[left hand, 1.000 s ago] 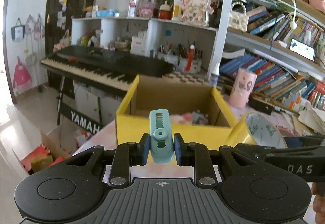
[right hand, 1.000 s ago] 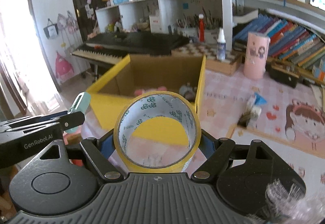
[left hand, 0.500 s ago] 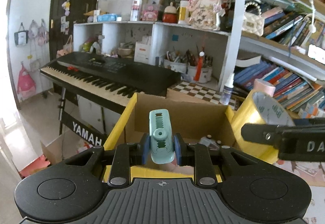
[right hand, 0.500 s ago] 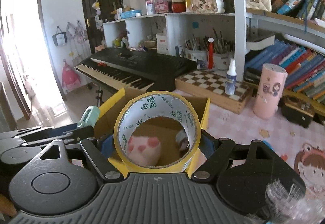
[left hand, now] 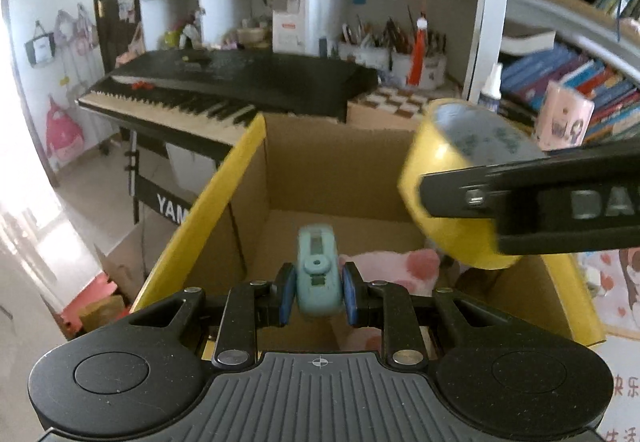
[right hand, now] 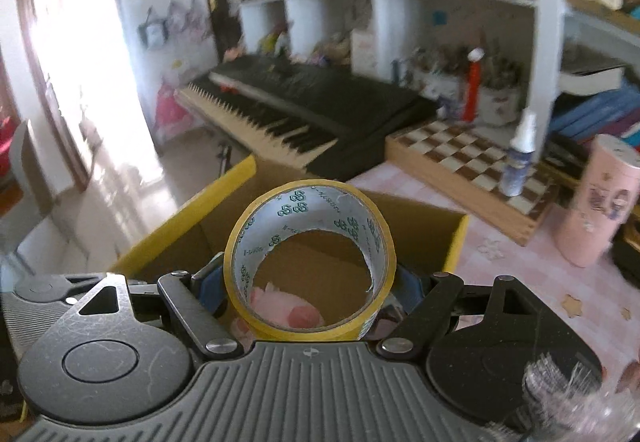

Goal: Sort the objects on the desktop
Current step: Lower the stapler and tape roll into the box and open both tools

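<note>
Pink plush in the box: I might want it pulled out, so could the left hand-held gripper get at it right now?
Probably not yet: the left hand-held gripper is shut on the teal clip. The pink plush lies uncovered in the open yellow box.

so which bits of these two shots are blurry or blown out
Left wrist view: the teal clip in the left gripper and the yellow tape roll are motion-smeared, and the left edge is washed out by daylight. Right wrist view: shelves and keyboard are smeared, the doorway is blown out white, while the tape roll in the right gripper stays fairly sharp.
</note>
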